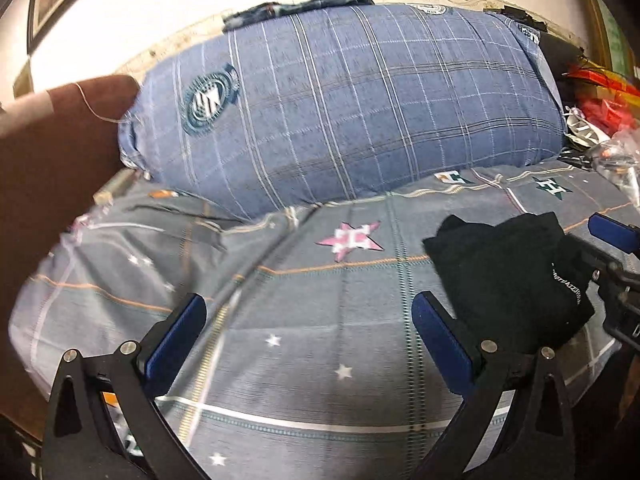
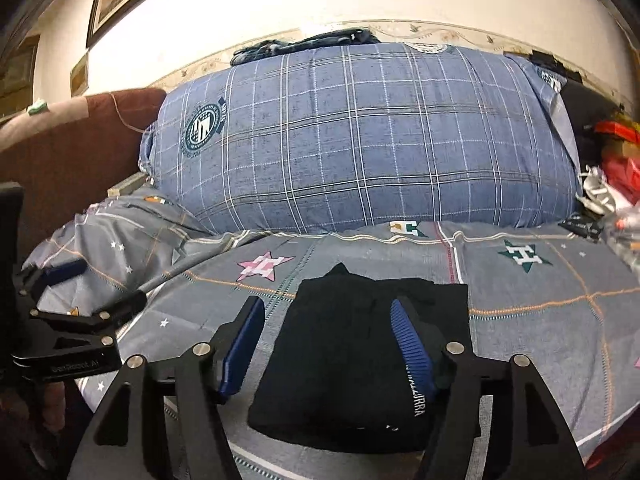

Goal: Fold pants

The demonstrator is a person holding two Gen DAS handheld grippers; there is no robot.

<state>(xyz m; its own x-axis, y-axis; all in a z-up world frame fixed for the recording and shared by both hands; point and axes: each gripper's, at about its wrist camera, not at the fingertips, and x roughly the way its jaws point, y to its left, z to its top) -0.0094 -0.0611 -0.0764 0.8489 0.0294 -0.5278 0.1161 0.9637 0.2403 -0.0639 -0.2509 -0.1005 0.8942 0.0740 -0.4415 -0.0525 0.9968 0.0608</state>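
the black folded pants (image 2: pixel 352 364) lay in a compact bundle on the grey star-print bedsheet (image 2: pixel 532 304), w/ white lettering along the near right edge. the right gripper (image 2: pixel 326 322) hung just over the bundle, jaws spread wide, gripping nothing; its right blue pad sat above the cloth, the left pad beside the bundle's left edge. the left gripper (image 1: pixel 310 316) was over bare sheet left of the pants (image 1: pixel 508 276), jaws wide apart, empty too. behind, a big blue plaid pillow (image 1: pixel 352 108) lay across the bed, w/ a brown cushion (image 1: pixel 52 152) at its left.
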